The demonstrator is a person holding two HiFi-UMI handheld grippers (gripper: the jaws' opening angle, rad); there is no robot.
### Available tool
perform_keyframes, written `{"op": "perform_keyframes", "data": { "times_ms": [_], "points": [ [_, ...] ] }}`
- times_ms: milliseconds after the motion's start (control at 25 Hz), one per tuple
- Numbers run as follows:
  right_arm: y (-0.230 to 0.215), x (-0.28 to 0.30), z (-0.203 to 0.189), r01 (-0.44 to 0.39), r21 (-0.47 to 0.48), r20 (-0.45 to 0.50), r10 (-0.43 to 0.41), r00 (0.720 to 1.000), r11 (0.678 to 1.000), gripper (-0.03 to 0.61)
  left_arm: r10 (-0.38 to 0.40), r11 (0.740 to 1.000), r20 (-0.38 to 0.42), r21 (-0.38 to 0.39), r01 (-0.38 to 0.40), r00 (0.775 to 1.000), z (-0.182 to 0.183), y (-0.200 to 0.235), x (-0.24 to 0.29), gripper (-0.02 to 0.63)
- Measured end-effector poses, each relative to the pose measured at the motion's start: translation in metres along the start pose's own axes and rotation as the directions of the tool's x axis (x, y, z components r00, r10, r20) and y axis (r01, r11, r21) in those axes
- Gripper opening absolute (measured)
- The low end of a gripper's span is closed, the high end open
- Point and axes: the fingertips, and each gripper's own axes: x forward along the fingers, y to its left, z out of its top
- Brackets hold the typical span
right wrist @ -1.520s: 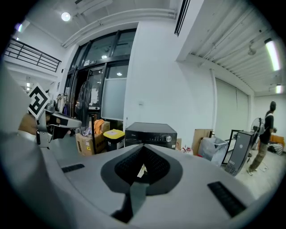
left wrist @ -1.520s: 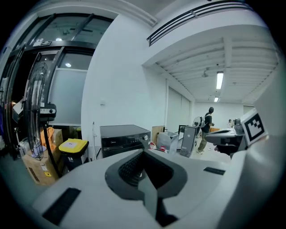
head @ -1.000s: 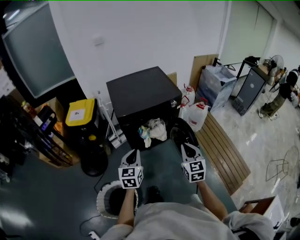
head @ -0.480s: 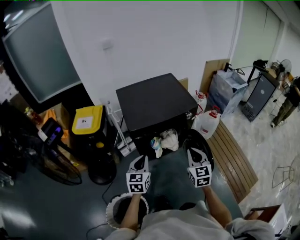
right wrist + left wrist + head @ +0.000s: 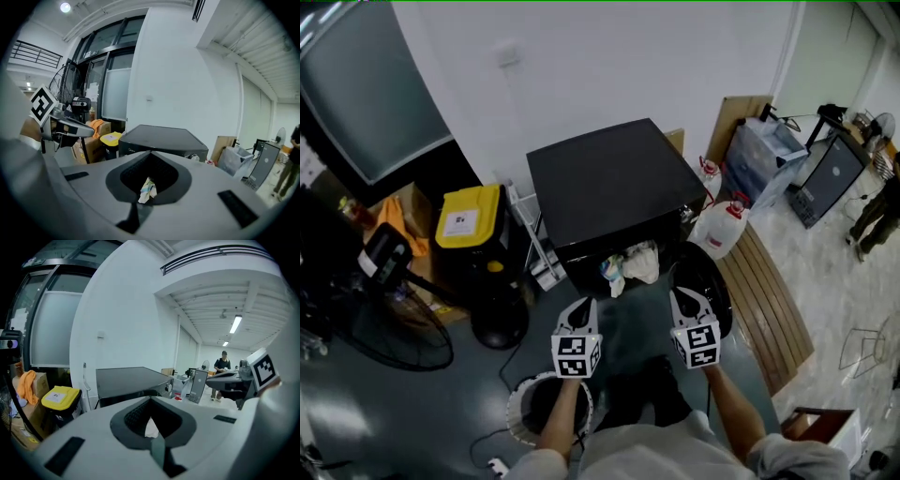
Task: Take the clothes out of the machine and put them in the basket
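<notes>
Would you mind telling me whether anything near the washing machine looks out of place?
Yes: a white garment and a colourful cloth bulge out of the black washing machine's open front, hanging over its lip instead of lying inside. Its round door stands swung open at the right. Nothing looks spilled or damaged.

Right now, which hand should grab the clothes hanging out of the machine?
Probably the left gripper. It and the right gripper are similarly near the clothes, both shut and empty, but the basket sits on the left side.

bare floor [image 5: 628, 323] leads to the machine [image 5: 609, 187], its open door [image 5: 719, 281] flanking right.
</notes>
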Motion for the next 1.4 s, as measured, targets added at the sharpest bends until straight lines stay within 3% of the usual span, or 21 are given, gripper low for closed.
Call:
{"op": "perform_keyframes", "data": {
  "times_ms": [240,480,760,1160,1400],
  "points": [
    [-0.027,0.048,-0.024,-0.033,-0.003,-0.01,0.033,0.999,0.999,0.021,0.061,0.998,-0.019,-0.009,-0.062,0.998,-0.015,0.017,0.035,0.017],
    [-0.053,0.099,-0.073,-0.073,0.007,-0.06,0.073,0.996,0.997,0.021,0.125,0.991,-0.055,-0.038,-0.127,0.991,-0.056,0.034,0.072,0.017],
    [-0.065,0.153,-0.144,-0.104,0.028,-0.107,0.106,0.989,0.994,0.021,0.153,0.984,-0.077,-0.082,-0.16,0.985,-0.108,0.039,0.126,0.017],
    [-0.063,0.21,-0.258,-0.118,0.059,-0.159,0.126,0.979,0.991,0.021,0.151,0.975,-0.117,-0.146,-0.168,0.982,-0.213,0.032,0.182,0.017],
    [-0.06,0.245,-0.342,-0.106,0.097,-0.204,0.124,0.971,0.99,0.021,0.128,0.98,-0.133,-0.134,-0.146,0.983,-0.271,0.024,0.211,0.017]
  ]
}}
